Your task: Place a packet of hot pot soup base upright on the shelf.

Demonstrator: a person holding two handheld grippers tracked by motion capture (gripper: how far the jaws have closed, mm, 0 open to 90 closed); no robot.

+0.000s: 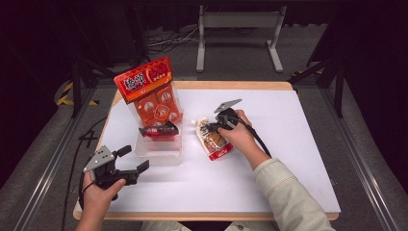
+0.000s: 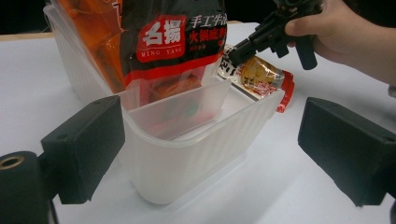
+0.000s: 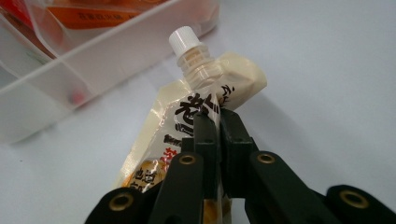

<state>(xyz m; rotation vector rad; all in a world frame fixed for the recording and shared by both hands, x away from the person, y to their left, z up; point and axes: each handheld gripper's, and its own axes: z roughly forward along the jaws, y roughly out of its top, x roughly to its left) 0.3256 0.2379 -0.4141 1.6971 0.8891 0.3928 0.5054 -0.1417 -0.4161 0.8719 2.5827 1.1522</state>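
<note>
Jaws of the right gripper [image 3: 218, 122] are pinched together on the spouted pouch [image 3: 187, 116], clamping a fold of its cream-coloured film just below the neck; no gap shows between the pads apart from the film itself. Pouch lies flat on the white table [image 1: 288, 159], white screw cap [image 3: 183, 38] pointing toward the clear plastic bin [image 3: 56, 88], red bottom edge toward the person. In the high view the pouch [image 1: 215, 143] sits just to the right of the bin [image 1: 159, 151], close but apart from its wall, with the right gripper [image 1: 208, 127] over its upper part and the right hand [image 1: 240, 134] behind it.

Bin holds an upright orange snack bag [image 1: 151, 91] leaning toward the far left, and a dark red-and-black packet [image 1: 159, 130] standing in front of it. An inner divider shows in the left gripper view, with the packet [image 2: 175, 46] behind it.

Left gripper [image 1: 134, 171] rests near the front left table edge, well apart from the pouch, jaws wide with nothing between them; they face the near wall of the bin [image 2: 187, 158].
</note>
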